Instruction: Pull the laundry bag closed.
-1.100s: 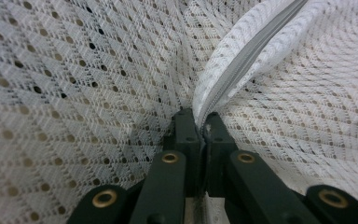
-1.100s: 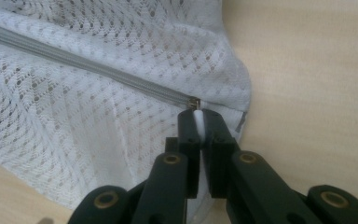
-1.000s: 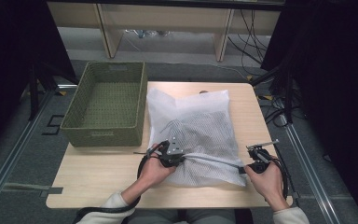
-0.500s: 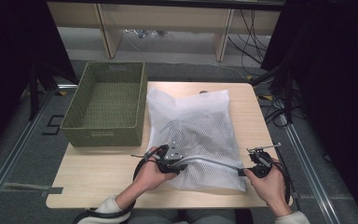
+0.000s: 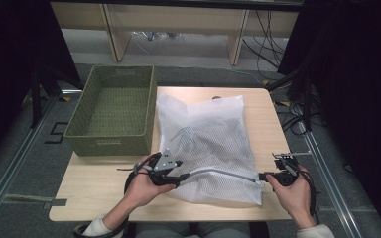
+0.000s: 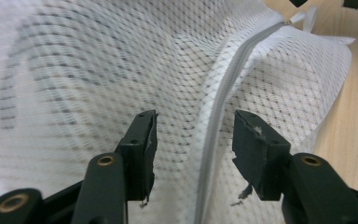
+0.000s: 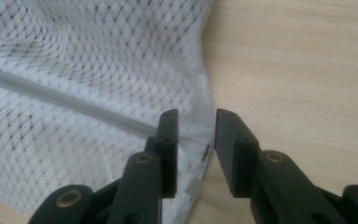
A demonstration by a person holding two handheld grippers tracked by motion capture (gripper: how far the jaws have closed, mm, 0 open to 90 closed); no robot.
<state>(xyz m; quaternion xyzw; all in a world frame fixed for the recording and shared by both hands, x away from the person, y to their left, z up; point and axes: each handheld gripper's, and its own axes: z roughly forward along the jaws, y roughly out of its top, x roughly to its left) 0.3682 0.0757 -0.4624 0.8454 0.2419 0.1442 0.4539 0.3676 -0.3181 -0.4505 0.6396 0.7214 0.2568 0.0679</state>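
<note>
Green woven basket (image 5: 113,111) on table's (image 5: 99,191) left edge.

You sit at a light wood table (image 5: 104,196), grey floor (image 5: 30,148) around it, pale shelf legs (image 5: 111,29) beyond, cables (image 5: 273,47) trailing, dark curtains (image 5: 10,59) either side.

Black claw (image 6: 193,154) jaws w/ brass rivets, grey tri plate, white sleeves (image 5: 96,227)
</note>
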